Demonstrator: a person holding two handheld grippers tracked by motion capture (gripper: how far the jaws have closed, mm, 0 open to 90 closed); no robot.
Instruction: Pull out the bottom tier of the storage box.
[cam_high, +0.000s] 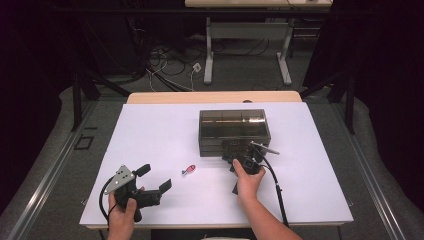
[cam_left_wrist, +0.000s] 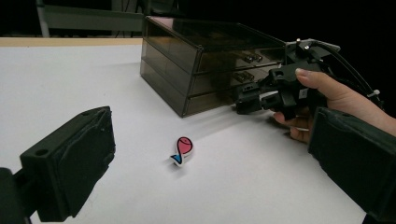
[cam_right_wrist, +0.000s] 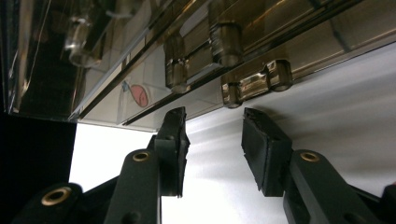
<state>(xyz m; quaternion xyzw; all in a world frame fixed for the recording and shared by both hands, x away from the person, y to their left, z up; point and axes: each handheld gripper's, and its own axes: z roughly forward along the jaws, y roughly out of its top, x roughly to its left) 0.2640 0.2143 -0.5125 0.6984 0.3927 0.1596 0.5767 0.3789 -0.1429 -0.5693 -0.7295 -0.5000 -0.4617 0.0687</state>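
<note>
A smoky see-through drawer box (cam_high: 234, 131) stands at the middle back of the white table. My right gripper (cam_high: 231, 156) is level at the box's front, low down. In the right gripper view its jaws (cam_right_wrist: 212, 121) stand apart just short of the lowest drawer's handle (cam_right_wrist: 256, 83), with nothing pressed between them. A small pink and blue fish-shaped piece (cam_high: 188, 170) lies loose on the table left of that hand. My left gripper (cam_high: 155, 177) is held near the front left, open and empty, and it points toward the fish (cam_left_wrist: 183, 149) and the box (cam_left_wrist: 205, 60).
The white table top (cam_high: 150, 130) has a wooden edge at its far side. The right gripper's cable (cam_high: 277, 192) trails back over the front right of the table. Beyond the table stand another table's legs (cam_high: 209, 55) and loose floor cables.
</note>
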